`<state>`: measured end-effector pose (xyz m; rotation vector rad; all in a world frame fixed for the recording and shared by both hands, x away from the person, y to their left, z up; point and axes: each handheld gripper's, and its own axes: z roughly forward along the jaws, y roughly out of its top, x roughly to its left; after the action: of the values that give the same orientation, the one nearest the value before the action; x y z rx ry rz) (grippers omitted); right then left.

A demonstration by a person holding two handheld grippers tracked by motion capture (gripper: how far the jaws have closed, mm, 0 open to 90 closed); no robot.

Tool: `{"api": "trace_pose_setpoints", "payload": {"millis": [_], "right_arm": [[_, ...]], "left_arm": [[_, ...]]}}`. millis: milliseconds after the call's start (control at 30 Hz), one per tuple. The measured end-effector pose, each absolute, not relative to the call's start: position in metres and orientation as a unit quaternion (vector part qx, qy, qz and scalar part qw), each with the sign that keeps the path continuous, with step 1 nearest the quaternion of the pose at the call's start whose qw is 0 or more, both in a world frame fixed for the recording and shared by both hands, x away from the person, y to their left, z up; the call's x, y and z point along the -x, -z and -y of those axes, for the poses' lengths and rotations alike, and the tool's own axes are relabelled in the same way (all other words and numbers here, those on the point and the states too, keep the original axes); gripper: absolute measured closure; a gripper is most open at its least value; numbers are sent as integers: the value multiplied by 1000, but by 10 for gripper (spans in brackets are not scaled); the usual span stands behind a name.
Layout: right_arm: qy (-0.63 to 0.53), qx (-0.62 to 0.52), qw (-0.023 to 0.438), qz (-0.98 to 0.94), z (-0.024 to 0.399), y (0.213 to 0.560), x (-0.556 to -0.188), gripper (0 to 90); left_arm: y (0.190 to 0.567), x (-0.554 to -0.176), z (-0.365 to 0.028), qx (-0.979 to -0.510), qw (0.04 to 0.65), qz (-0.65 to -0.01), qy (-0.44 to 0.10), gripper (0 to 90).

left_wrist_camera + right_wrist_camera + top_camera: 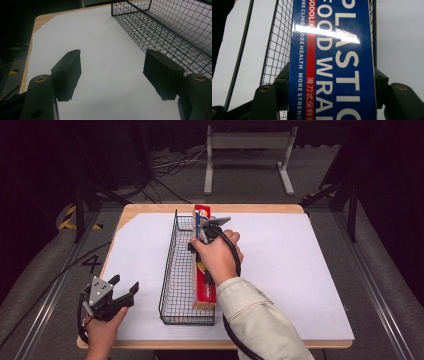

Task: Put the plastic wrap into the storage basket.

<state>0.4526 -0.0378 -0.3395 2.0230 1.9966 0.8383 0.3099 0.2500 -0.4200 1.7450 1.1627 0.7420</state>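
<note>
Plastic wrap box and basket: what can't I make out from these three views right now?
- Right tool: in the high view the hand covers it, so its grip is unreadable there.
- Plastic wrap box: the right gripper view cuts off both ends, and glare washes out some print.
- Wire basket: its right side runs off the frame in the left gripper view.
- Whether the box touches the basket floor: hidden by the box itself.
</note>
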Motion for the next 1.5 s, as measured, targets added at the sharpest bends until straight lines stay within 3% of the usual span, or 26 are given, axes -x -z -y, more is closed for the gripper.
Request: {"api": "trace_pose_setpoints", "payload": {"millis": [800,1500], "right_arm": [[-238,-694,105,-671,21,380,-456,393],[-194,-692,122,-685,0,390,-455,391]], "left_arm": [[421,-312,-251,-705,435,-475,-298,308],[422,-313,-251,-706,429,-481,-294,311]]}}
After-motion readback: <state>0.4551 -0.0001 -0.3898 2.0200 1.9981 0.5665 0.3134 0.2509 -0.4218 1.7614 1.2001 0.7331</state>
